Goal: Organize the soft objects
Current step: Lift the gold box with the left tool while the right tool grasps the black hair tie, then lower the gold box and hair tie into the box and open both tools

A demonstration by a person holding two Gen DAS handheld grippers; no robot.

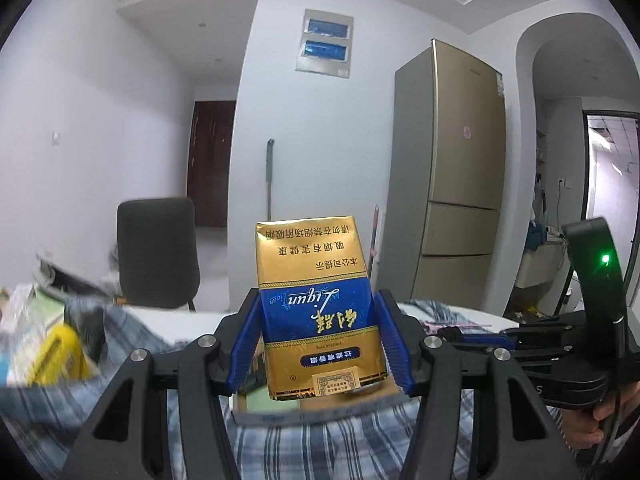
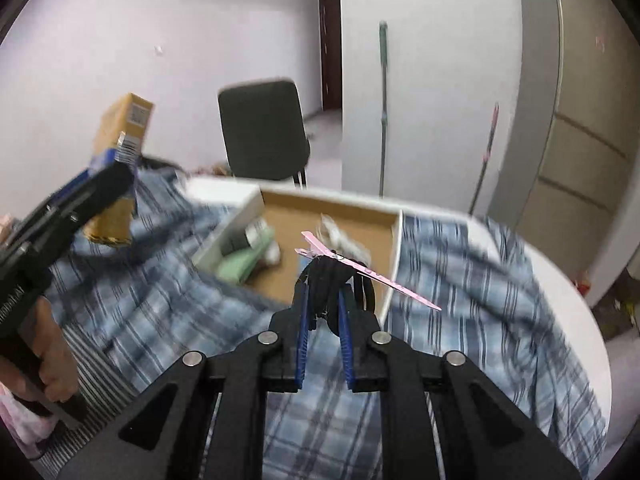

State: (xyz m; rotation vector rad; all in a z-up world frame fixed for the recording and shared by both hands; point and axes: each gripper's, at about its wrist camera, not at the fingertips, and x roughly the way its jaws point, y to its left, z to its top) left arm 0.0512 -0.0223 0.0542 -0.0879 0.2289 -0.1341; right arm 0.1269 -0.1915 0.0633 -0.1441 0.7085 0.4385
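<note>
A gold and blue soft cigarette pack (image 1: 316,280) stands upright, print upside down, between the blue pads of my left gripper (image 1: 319,294), which is shut on its sides above the table. From the right wrist view the same pack (image 2: 124,120) and left gripper (image 2: 116,172) hang at the left. My right gripper (image 2: 323,282) is shut on a bundle of black hair bands (image 2: 326,272) with a pink hair clip (image 2: 372,276) clipped across them. It hangs over a cardboard box (image 2: 396,240). The right gripper (image 1: 472,334) also shows low at the right in the left wrist view.
A blue plaid cloth (image 2: 160,280) covers the white round table (image 2: 560,280). The box holds a green packet (image 2: 244,260) and small white items. A dark chair (image 1: 158,252) stands behind the table, a gold fridge (image 1: 452,180) to the right. Yellow and plastic clutter (image 1: 56,352) lies left.
</note>
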